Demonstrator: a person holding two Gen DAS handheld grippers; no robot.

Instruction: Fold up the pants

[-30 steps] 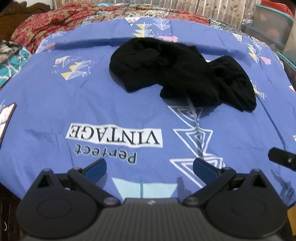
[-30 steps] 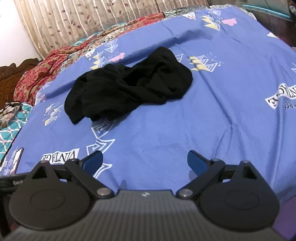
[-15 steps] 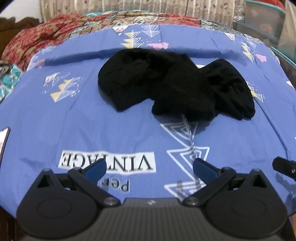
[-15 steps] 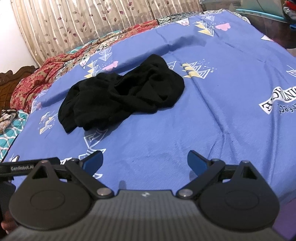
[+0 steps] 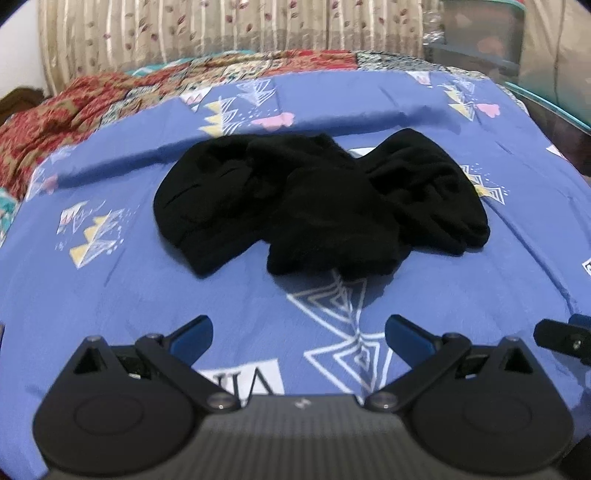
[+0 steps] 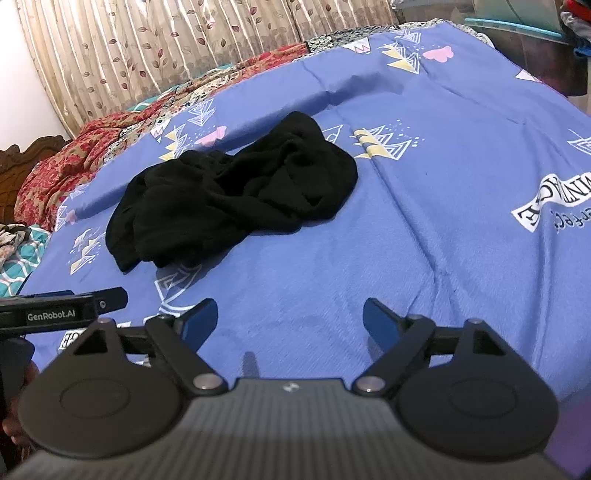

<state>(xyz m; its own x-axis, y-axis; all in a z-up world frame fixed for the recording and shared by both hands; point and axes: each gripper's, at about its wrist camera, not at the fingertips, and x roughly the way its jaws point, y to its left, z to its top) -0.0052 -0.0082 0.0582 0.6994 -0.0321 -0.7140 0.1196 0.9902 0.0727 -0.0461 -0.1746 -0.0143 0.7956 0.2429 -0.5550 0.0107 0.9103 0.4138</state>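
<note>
Black pants (image 5: 317, 206) lie crumpled in a heap on a blue printed bedsheet (image 5: 110, 280); they also show in the right wrist view (image 6: 229, 195). My left gripper (image 5: 299, 332) is open and empty, above the sheet and short of the heap's near edge. My right gripper (image 6: 290, 321) is open and empty, short of the heap, which lies ahead to its left. The left gripper's body (image 6: 62, 314) shows at the left edge of the right wrist view.
A red patterned quilt (image 5: 74, 107) lies at the bed's far left, with a beige curtain (image 5: 221, 29) behind. Storage boxes (image 5: 491, 48) stand beyond the bed's right edge. A wooden headboard (image 6: 22, 162) is at the far left.
Both grippers have moved forward toward the pants, which now look larger and nearer. Both stay open. The pants have not moved.
</note>
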